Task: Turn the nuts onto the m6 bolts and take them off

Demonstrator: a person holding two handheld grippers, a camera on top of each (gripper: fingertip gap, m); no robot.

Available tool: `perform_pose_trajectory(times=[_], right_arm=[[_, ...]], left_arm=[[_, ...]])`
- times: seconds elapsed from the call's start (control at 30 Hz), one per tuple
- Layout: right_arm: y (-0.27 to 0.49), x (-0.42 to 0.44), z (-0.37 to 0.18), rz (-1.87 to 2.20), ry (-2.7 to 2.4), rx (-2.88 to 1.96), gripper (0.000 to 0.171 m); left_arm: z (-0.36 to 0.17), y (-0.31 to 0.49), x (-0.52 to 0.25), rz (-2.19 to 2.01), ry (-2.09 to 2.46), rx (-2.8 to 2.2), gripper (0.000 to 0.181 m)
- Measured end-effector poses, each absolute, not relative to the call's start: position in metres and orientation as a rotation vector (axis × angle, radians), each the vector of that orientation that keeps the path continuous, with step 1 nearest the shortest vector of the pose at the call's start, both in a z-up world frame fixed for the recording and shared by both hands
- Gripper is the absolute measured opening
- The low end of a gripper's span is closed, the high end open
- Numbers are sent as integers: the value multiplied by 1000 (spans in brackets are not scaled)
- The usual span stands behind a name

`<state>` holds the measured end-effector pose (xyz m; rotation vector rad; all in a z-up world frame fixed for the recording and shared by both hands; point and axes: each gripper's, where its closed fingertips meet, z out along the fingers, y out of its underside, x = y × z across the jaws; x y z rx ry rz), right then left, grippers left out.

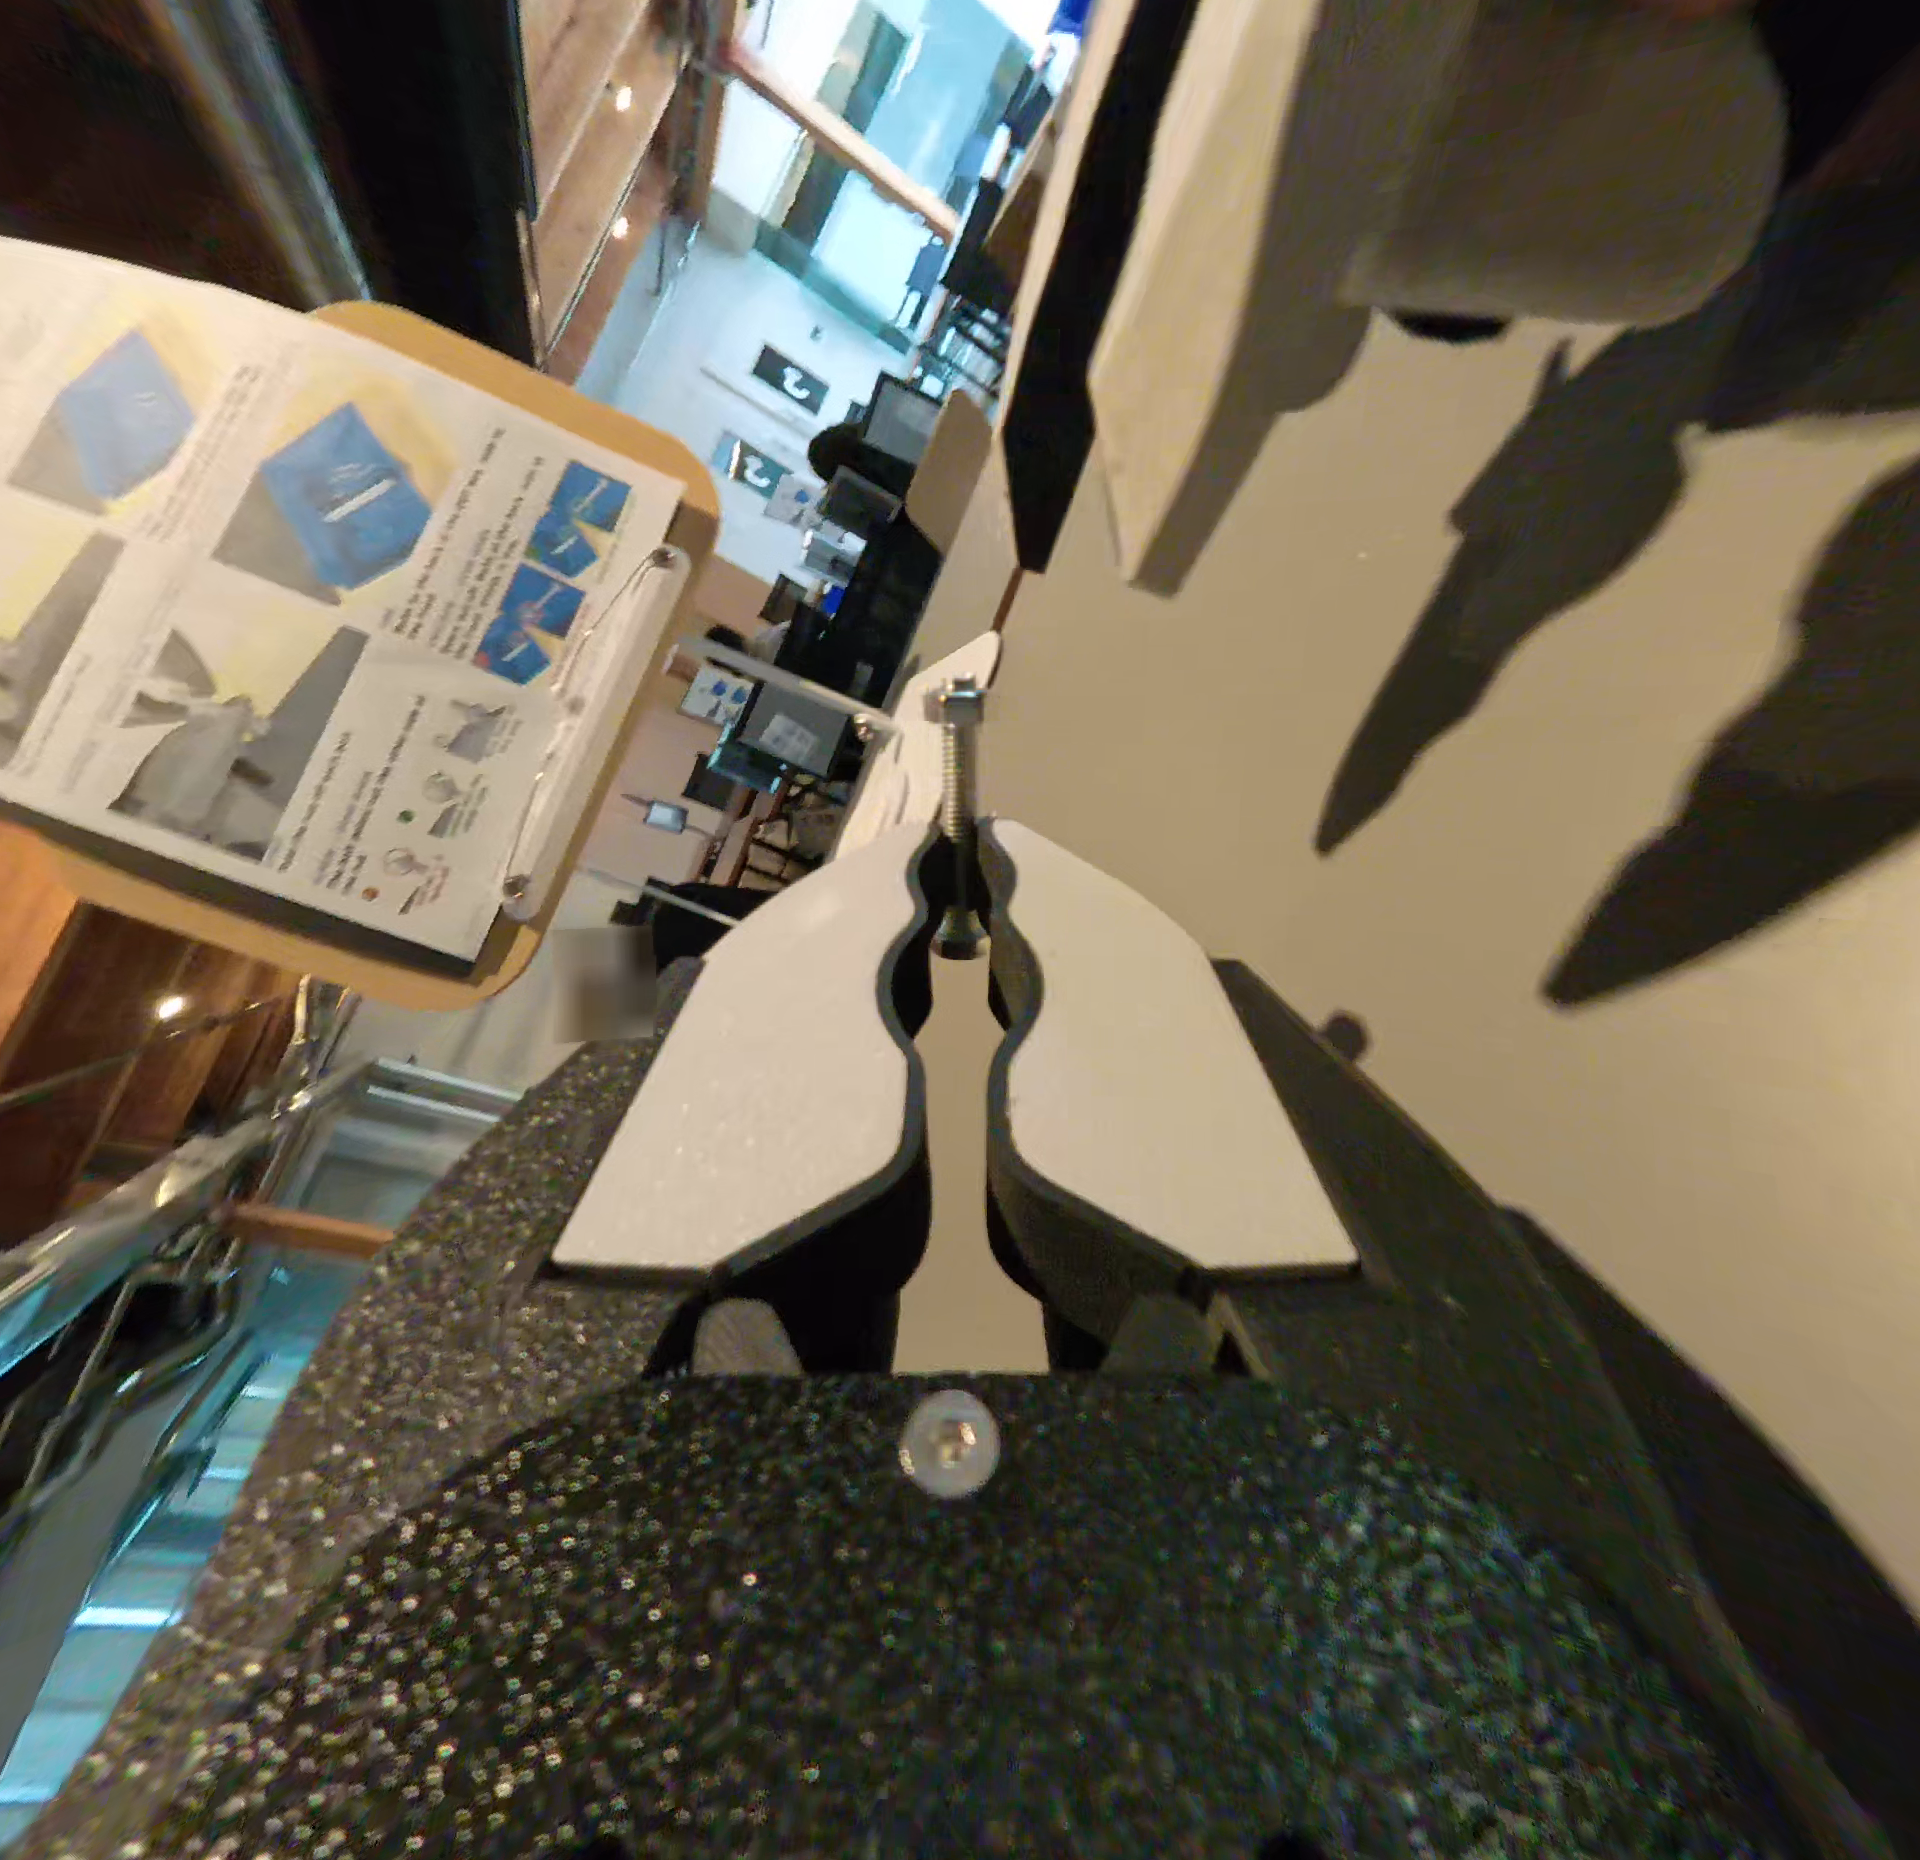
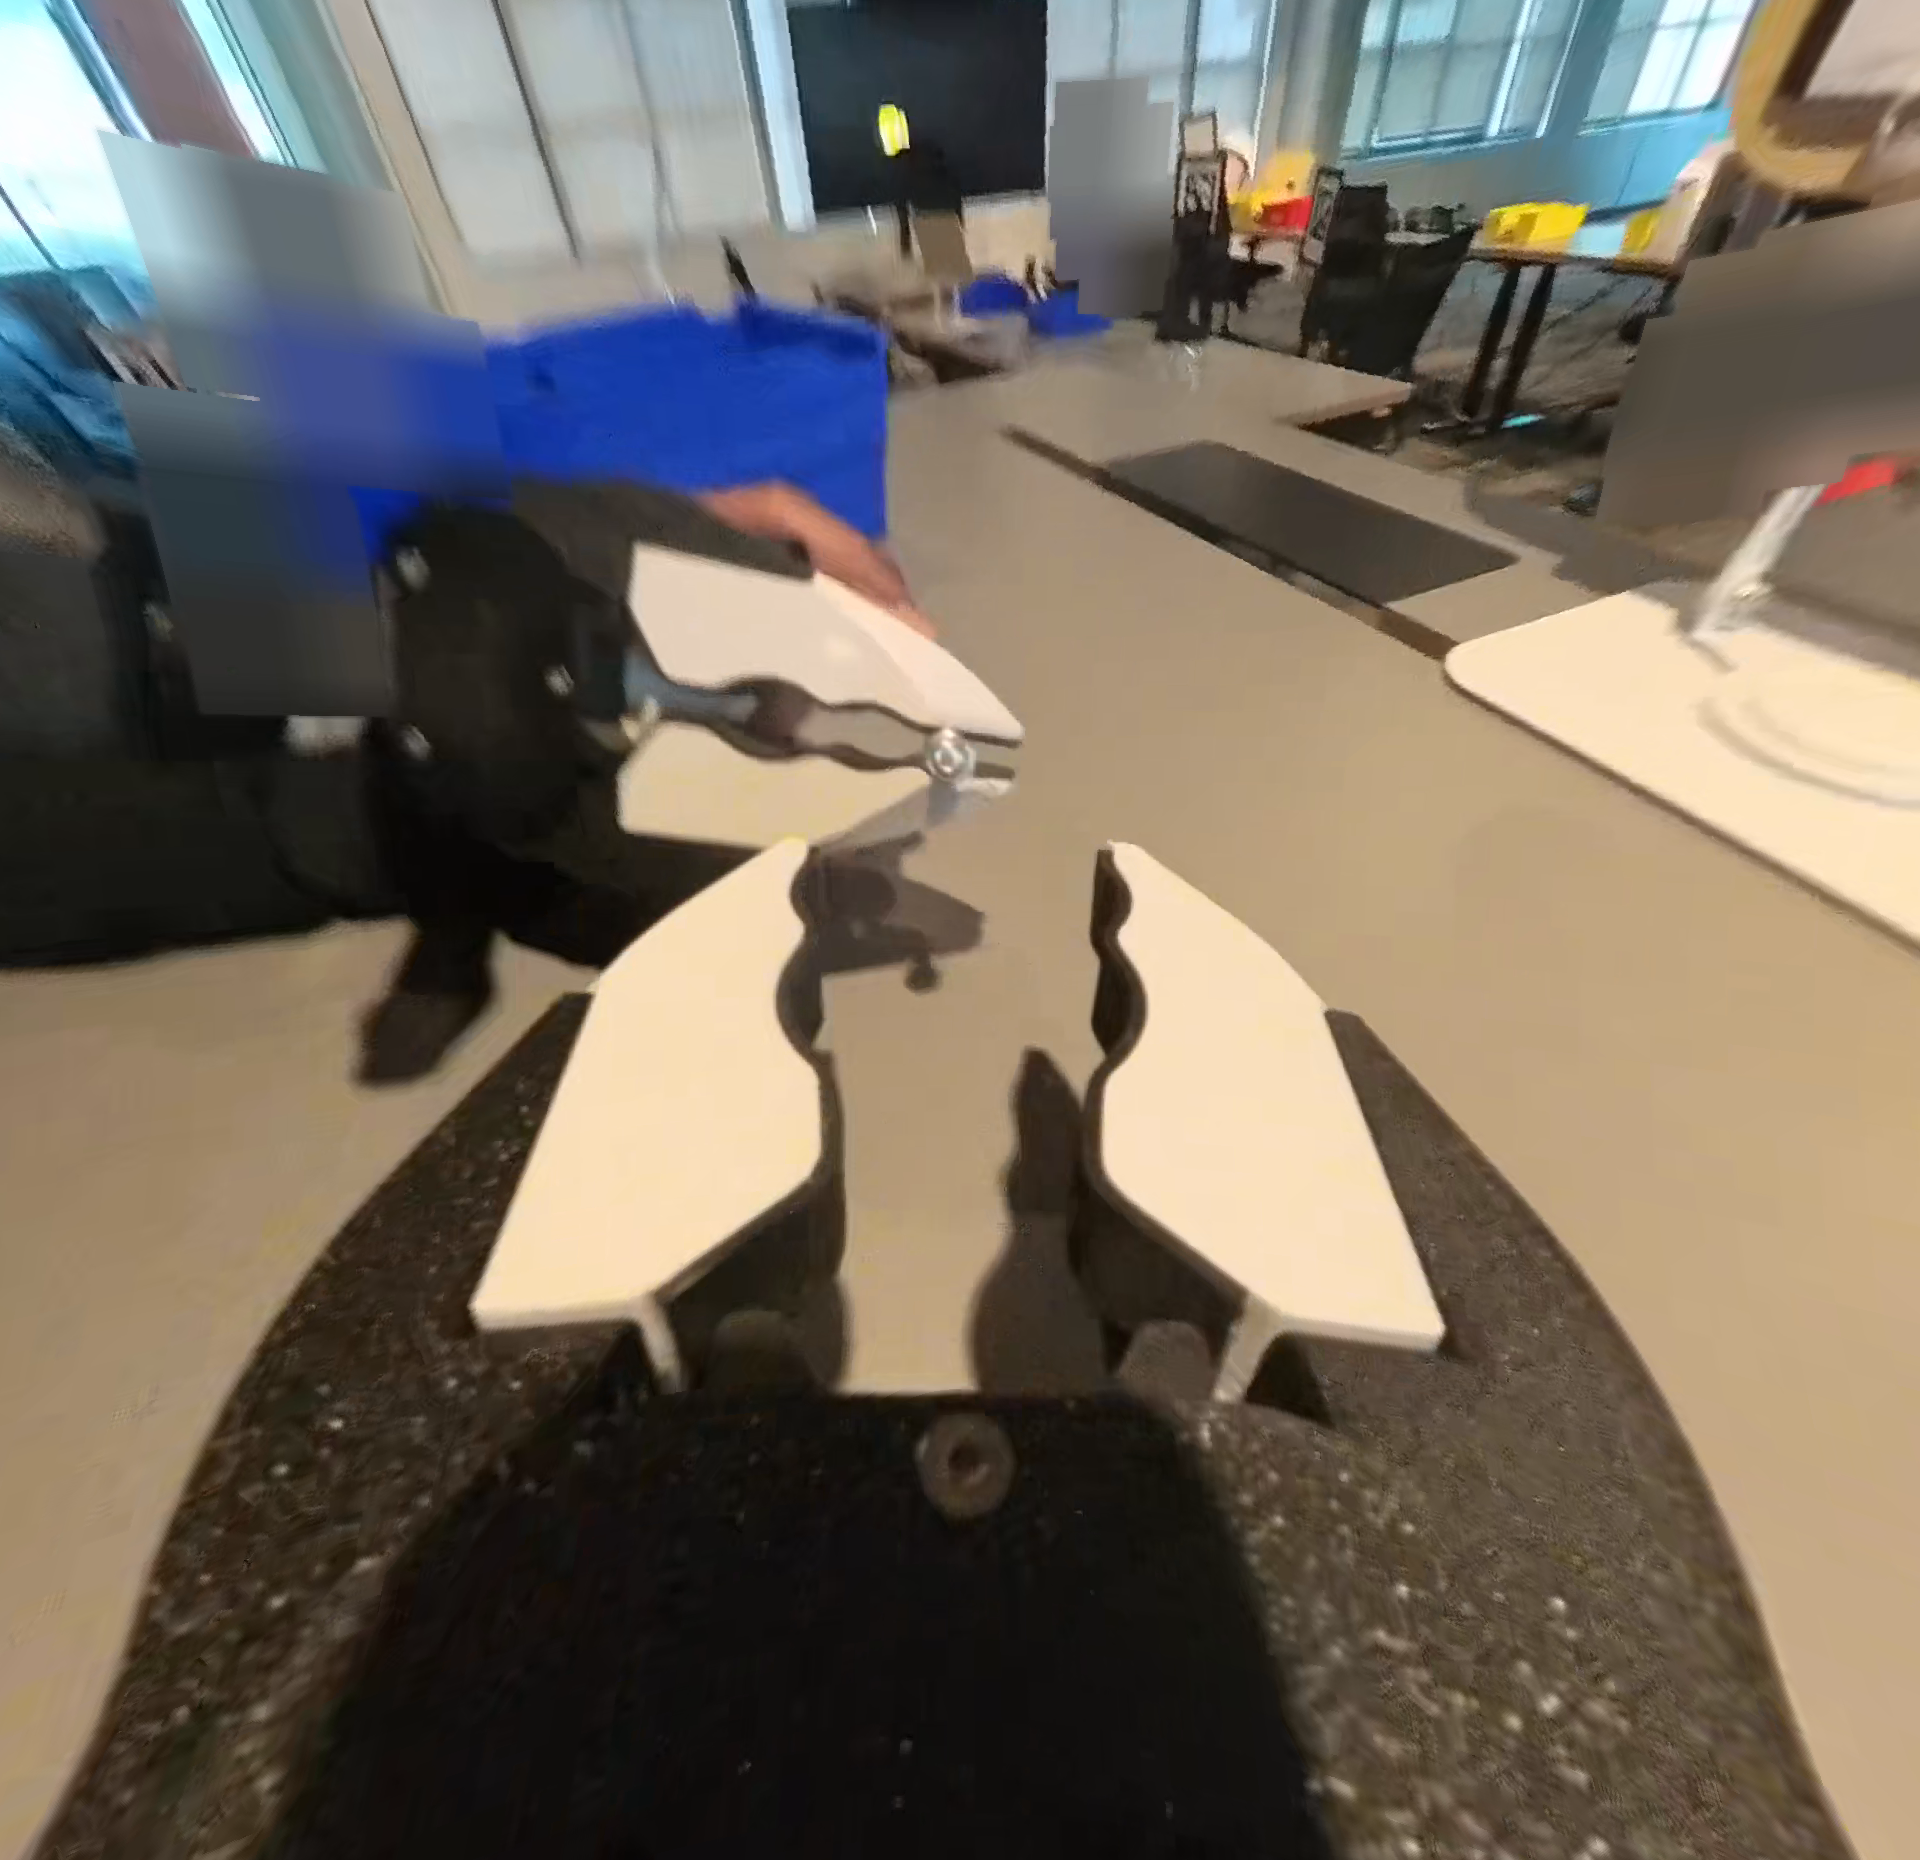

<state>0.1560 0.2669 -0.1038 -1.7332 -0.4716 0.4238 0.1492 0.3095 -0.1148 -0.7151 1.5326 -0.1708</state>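
Note:
My left gripper (image 1: pixel 956 836) is rolled on its side and shut on a silver M6 bolt (image 1: pixel 954 784). The bolt's head sits in the notch between the fingers and its threaded shaft points forward. A nut (image 1: pixel 962 704) sits at the far end of the thread. In the right wrist view the left gripper (image 2: pixel 982 761) is at centre left, with the nut (image 2: pixel 948 761) facing me end on. My right gripper (image 2: pixel 951 870) is open and empty, just short of the nut. One of its fingers (image 1: pixel 1226 335) shows blurred at the top of the left wrist view.
The grey table (image 2: pixel 1299 927) runs ahead. A blue bin (image 2: pixel 686 408) stands behind the left gripper. A black mat (image 2: pixel 1309 522) and a white board (image 2: pixel 1662 698) lie to the right. A clipboard with an instruction sheet (image 1: pixel 343 615) stands at the left. My hands' fingertips stand some 5 centimeters from each other.

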Motion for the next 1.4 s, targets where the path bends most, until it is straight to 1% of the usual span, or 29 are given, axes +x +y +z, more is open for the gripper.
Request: perform_pose_trajectory(times=[0.07, 0.1, 0.3, 0.57, 0.93, 1.4], right_arm=[[265, 159, -111, 284, -569, -1742, 50], [264, 156, -109, 275, -590, -1721, 51], [262, 145, -111, 244, -673, -1687, 43], [263, 144, -112, 283, -679, -1699, 30], [260, 143, -107, 366, -662, -1677, 30], [253, 135, -105, 408, -693, -1651, 25]], left_arm=[[-119, 305, 150, -204, 1554, -715, 5], [-120, 303, 150, -218, 1561, -713, 5], [-126, 297, 150, -230, 1592, -705, 6], [-128, 300, 149, -110, 1590, -666, 5], [-122, 295, 139, 160, 1495, -658, 6], [-116, 276, 139, 149, 1473, -636, 5]])
